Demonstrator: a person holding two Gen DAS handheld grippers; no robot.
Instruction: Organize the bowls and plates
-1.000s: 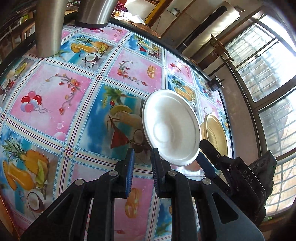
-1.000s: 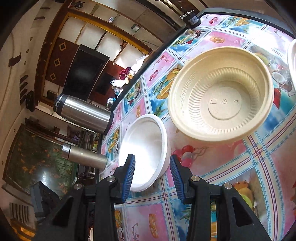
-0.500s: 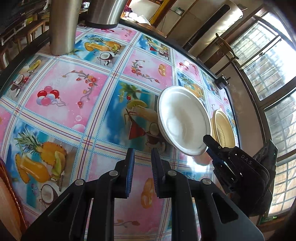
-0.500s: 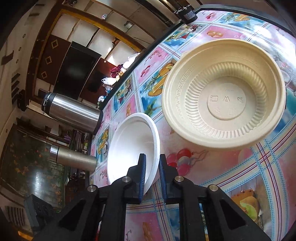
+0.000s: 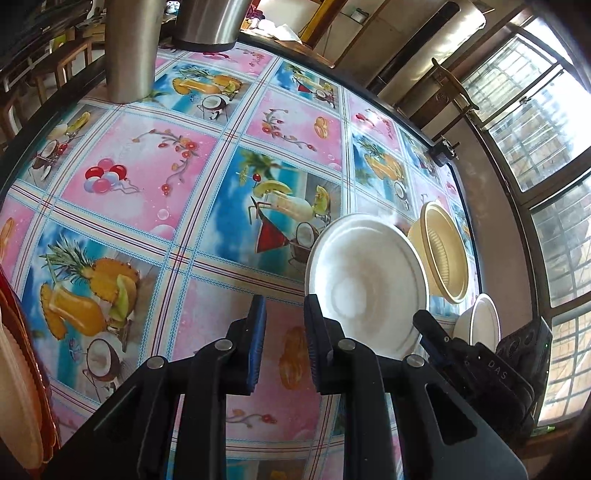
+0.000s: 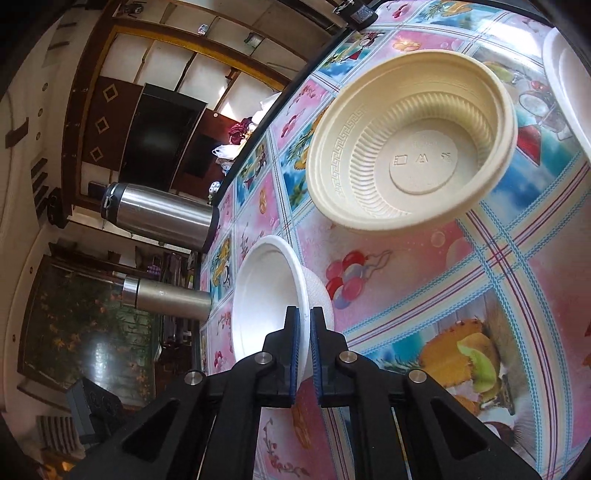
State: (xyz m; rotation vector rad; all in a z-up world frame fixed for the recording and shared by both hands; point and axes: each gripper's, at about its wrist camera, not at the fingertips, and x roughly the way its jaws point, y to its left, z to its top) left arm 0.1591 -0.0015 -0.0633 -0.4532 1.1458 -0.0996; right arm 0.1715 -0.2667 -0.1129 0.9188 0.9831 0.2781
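While the rim of the white foam bowl (image 6: 271, 295) is pinched between the closed jaws of the right gripper (image 6: 303, 354), apparently for stacking, the ribbed cream bowl (image 6: 410, 155) is left beyond them; the left gripper (image 5: 282, 341) is held slightly parted and empty.

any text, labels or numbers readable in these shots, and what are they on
"DAS" – on the black body of the right gripper, seen in the left wrist view.
Embossed marks in the base of the cream bowl: small symbols, not readable as words.
Black device at the table's far edge: any label is too small to read.
Nothing else carries text.
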